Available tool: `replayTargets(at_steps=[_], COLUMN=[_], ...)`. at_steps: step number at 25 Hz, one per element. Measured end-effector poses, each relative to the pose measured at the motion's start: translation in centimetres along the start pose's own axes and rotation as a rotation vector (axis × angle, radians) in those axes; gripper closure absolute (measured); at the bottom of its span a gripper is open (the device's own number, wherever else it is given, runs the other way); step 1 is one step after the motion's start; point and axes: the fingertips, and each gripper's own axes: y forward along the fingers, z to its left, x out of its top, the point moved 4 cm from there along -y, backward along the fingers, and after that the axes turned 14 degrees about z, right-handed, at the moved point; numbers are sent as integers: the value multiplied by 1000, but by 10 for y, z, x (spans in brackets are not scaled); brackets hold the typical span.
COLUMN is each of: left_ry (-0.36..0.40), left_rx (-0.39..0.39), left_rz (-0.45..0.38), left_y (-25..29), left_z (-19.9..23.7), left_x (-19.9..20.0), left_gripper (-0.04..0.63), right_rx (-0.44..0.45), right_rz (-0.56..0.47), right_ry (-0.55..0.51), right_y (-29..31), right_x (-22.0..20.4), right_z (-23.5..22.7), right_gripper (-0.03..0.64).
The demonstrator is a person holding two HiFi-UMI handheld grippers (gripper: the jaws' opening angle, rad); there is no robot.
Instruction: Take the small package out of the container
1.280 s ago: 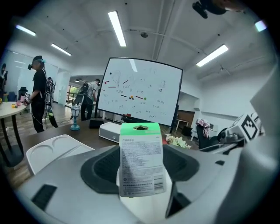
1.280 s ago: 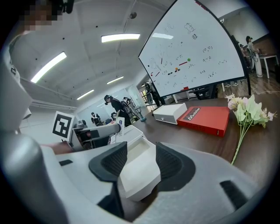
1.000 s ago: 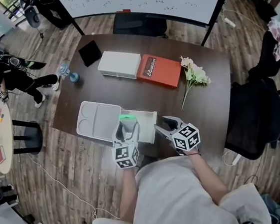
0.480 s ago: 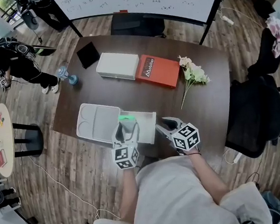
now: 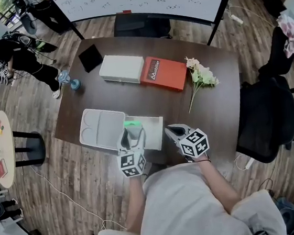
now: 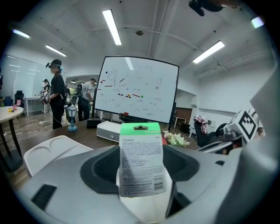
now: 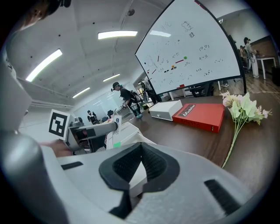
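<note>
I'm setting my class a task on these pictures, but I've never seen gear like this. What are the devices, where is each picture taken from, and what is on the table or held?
There is no robot: a person holds a two-fingered gripper in each hand. One picture comes from a camera on the person's head, looking down. The other two come from cameras riding on the grippers, looking along their fingers. On the dark table lie a white container, a white box, a red box and some flowers. The left gripper has its fingers shut on the small package, over the container. The right gripper has just closed its fingers at the container's right edge; whether they pinch it is unclear.
</note>
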Motion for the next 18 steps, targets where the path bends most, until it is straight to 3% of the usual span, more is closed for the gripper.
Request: replayTargets(at_steps=[11,18], left_ry=[5,3], left_rx=[22,47], left_rz=[-20,-39], left_y=[-6,-13], left_z=[-1,2], left_x=[-1,1], left_gripper=[298,298], right_rx=[-37,-45], right_rz=[103,105], right_ry=[-1,14], right_y=[5,1], right_x=[-16,-16], right_z=[-2,-3], right_gripper=[614,615])
